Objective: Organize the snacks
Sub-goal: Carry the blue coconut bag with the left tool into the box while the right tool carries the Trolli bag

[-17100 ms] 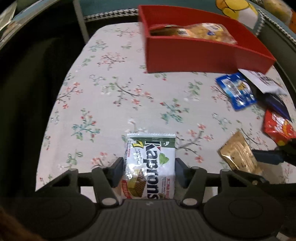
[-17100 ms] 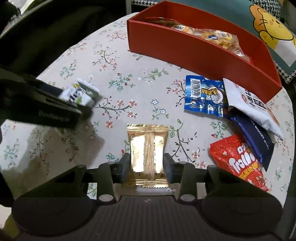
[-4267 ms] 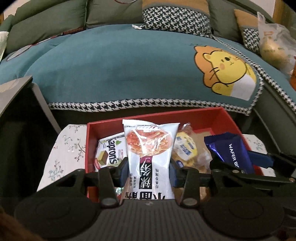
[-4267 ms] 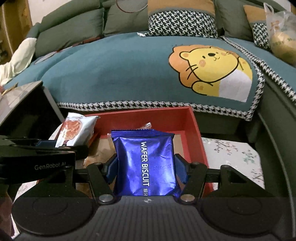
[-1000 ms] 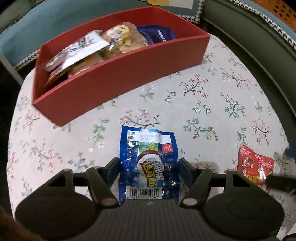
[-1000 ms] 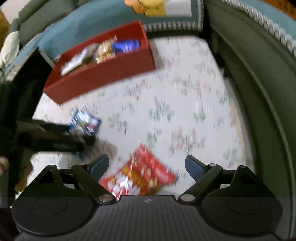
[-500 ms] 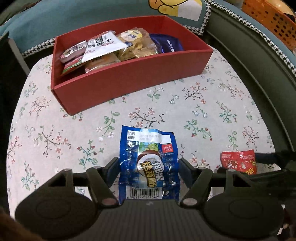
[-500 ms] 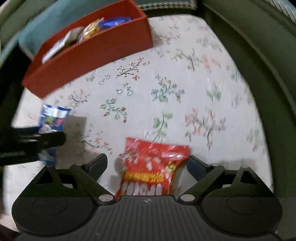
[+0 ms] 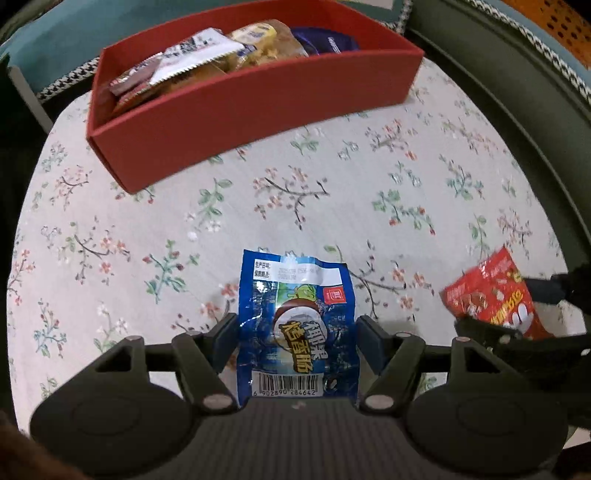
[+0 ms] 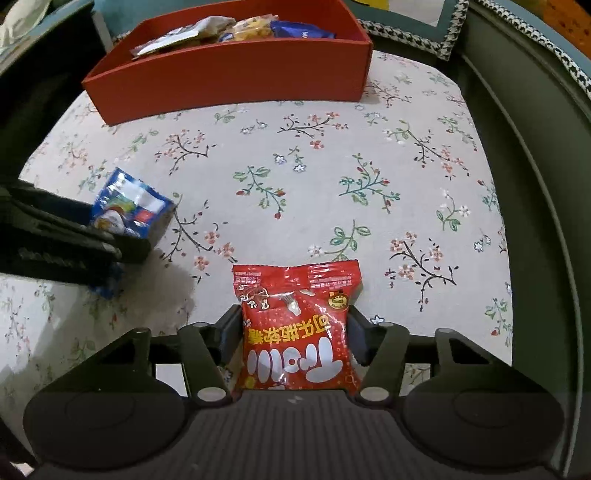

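My left gripper (image 9: 295, 332) is shut on a blue snack packet (image 9: 295, 317) and holds it just above the floral tablecloth; the packet also shows in the right wrist view (image 10: 129, 210). My right gripper (image 10: 295, 328) is shut on a red candy packet (image 10: 299, 325), which also shows at the right in the left wrist view (image 9: 491, 295). The red box (image 9: 258, 96) stands at the back of the table with several snack packets in it; it also shows in the right wrist view (image 10: 236, 77).
The table with the floral cloth (image 10: 369, 177) is edged on the right by a dark green sofa arm (image 10: 546, 184). A teal blanket with houndstooth trim (image 10: 406, 26) lies behind the box. Dark furniture (image 10: 37, 74) stands at the left.
My right gripper has closed on the red candy packet, which lay between its open fingers before. My left gripper keeps the blue packet and has moved a little nearer the box.
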`<state>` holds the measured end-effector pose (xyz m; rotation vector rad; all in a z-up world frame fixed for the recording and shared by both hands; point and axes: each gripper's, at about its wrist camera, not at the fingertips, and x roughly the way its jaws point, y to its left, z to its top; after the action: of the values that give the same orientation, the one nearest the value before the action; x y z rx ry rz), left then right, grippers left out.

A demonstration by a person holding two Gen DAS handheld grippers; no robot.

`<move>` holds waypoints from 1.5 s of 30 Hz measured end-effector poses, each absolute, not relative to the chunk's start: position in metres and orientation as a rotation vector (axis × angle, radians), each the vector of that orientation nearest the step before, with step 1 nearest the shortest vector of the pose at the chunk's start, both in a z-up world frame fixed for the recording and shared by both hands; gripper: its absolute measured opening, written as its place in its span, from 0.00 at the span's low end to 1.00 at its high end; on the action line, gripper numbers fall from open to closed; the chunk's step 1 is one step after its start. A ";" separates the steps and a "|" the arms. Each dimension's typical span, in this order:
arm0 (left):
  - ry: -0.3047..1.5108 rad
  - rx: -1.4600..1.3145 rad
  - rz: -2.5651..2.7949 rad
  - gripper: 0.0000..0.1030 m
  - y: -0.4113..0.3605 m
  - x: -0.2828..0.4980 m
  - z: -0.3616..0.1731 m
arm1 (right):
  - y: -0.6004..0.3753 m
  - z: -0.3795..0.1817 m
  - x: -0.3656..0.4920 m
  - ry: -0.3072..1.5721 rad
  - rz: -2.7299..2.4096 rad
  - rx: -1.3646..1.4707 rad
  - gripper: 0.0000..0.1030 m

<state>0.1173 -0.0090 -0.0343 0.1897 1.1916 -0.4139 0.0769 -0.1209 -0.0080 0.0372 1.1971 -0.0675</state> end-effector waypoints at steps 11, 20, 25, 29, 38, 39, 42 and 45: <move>1.170 0.218 -0.412 0.97 -0.011 0.115 -0.034 | -0.122 -0.016 0.076 1.197 -0.042 0.112 0.96; 1.147 0.238 -0.418 1.00 -0.011 0.109 -0.039 | -0.101 -0.014 0.072 1.185 -0.065 -0.038 0.61; 1.156 0.219 -0.390 0.96 -0.008 0.111 -0.034 | -0.093 -0.010 0.071 1.190 -0.014 -0.029 0.59; 1.158 0.205 -0.366 0.96 -0.002 0.108 -0.030 | -0.090 -0.004 0.071 1.173 -0.009 -0.024 0.59; 1.082 0.119 -0.356 0.96 0.011 0.111 0.003 | -0.098 0.017 0.075 1.099 -0.026 0.012 0.59; 1.080 0.112 -0.353 0.96 0.012 0.111 0.004 | -0.099 0.019 0.076 1.092 -0.026 0.017 0.59; 1.080 0.103 -0.352 0.96 0.012 0.113 0.005 | -0.102 0.024 0.082 1.073 -0.035 0.012 0.59; 1.075 0.105 -0.352 0.96 0.011 0.113 0.007 | -0.102 0.029 0.090 1.054 -0.035 0.015 0.59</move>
<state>0.1133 0.0107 0.0067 0.1045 1.0753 -0.3524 0.0901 -0.1024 0.0290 0.0154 1.0538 -0.0350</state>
